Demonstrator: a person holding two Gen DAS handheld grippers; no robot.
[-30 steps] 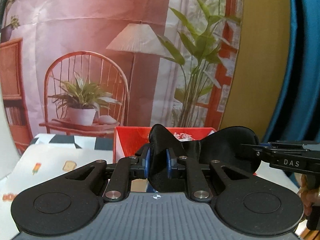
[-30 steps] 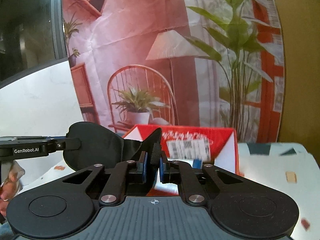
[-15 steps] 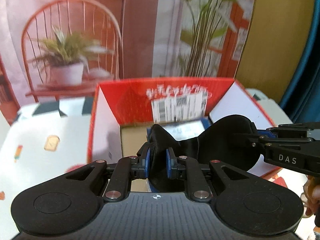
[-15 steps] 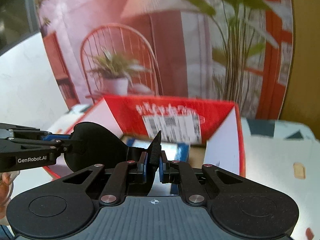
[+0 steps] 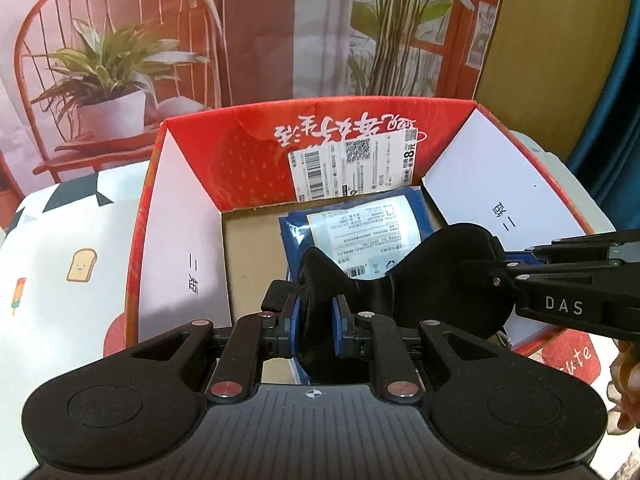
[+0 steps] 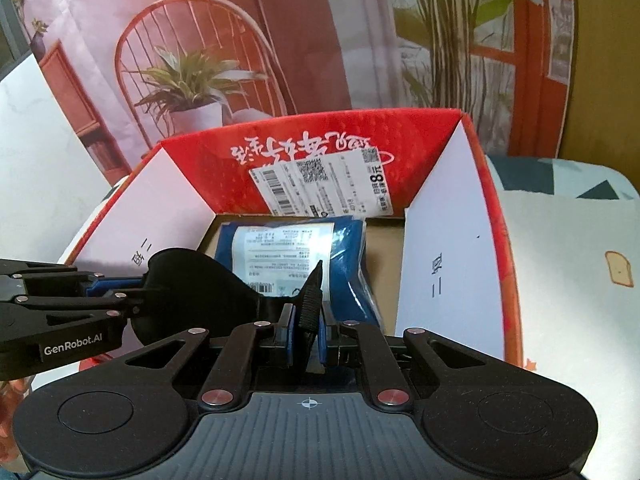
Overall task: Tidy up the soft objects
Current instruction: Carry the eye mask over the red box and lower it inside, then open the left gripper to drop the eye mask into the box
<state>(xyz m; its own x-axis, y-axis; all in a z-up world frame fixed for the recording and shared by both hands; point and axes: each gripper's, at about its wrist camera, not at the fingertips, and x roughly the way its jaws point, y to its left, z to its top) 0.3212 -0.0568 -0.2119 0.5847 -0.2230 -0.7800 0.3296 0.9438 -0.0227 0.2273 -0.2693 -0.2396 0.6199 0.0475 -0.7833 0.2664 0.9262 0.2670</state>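
A black padded eye mask (image 5: 452, 276) hangs stretched between both grippers above an open red cardboard box (image 5: 248, 168). My left gripper (image 5: 316, 320) is shut on one end of the mask. The right gripper (image 5: 500, 270) comes in from the right and pinches the other lobe. In the right wrist view my right gripper (image 6: 308, 332) is shut on the mask's strap end, the mask (image 6: 200, 280) spreads leftward, and the left gripper (image 6: 140, 288) holds its far lobe. A blue plastic package (image 6: 348, 256) with a white label lies on the box floor under the mask, and shows as the blue package (image 5: 368, 224) in the left wrist view.
The box (image 6: 440, 240) has white side flaps and a shipping label on its red back wall. It stands on a white tablecloth (image 5: 72, 280) printed with toast and popsicles. A printed backdrop (image 5: 120, 60) of a chair and plants rises behind. A hand (image 5: 628, 380) shows at the right edge.
Both grippers have tipped downward and come closer to the box with the mask held between them. The inside of the box and the blue package have come into view.
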